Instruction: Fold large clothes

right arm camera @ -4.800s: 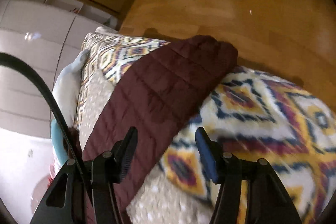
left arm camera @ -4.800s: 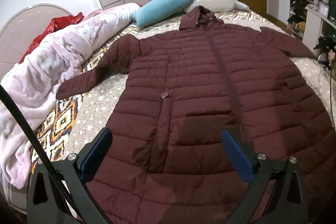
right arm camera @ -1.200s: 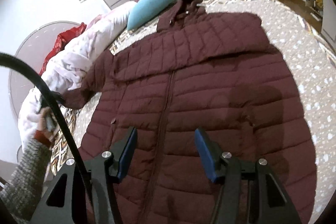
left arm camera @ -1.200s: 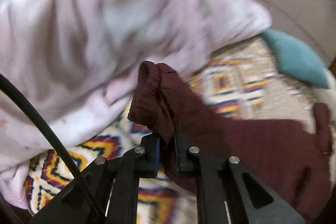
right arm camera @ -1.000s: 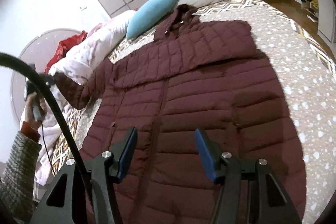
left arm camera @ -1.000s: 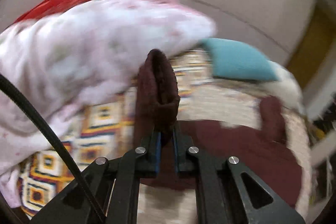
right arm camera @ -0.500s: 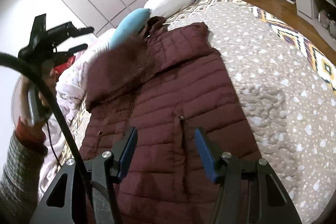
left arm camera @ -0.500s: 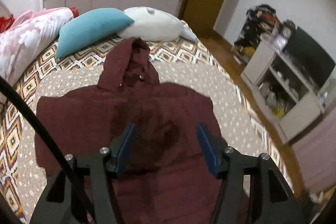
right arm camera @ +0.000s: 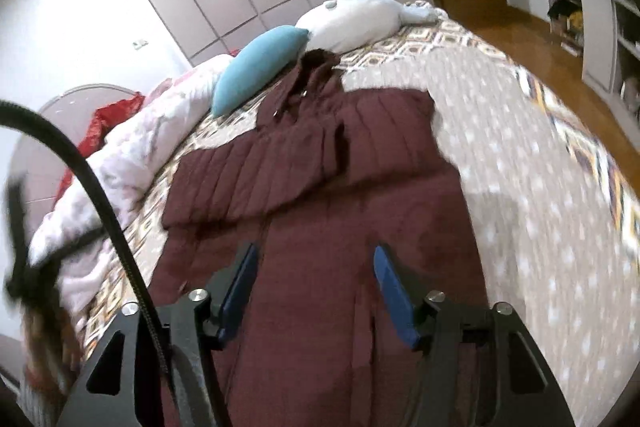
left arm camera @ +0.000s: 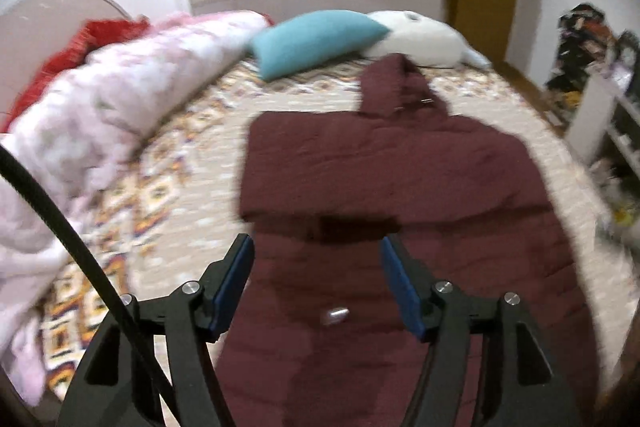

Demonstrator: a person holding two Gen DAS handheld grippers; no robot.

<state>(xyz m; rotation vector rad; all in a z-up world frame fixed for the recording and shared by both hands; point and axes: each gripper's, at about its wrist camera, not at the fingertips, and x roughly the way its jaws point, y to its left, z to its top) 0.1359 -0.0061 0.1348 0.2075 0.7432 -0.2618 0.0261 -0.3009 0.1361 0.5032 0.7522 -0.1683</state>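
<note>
Left wrist view: jacket (left arm camera: pixel 400 195) is lying mid-frame on bed (left arm camera: pixel 192 163), sleeves folded in. Left hand-held gripper (left arm camera: pixel 316 279) and right hand-held gripper (right arm camera: pixel 314 285) are opening, nothing btwn jaws. Fabric appearing soft, puffy, slippery; grip hem corners.

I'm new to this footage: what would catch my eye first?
A big maroon puffer coat lies spread on the patterned bed, both sleeves folded across its chest. A teal pillow rests beyond its hood, and a rumpled pink duvet lies along the left edge.

A teal pillow (left arm camera: pixel 316 39) and white pillow (left arm camera: pixel 416 37) lie beside a pink floral duvet (left arm camera: pixel 116 99) on the patterned bedspread (left arm camera: pixel 180 187).
</note>
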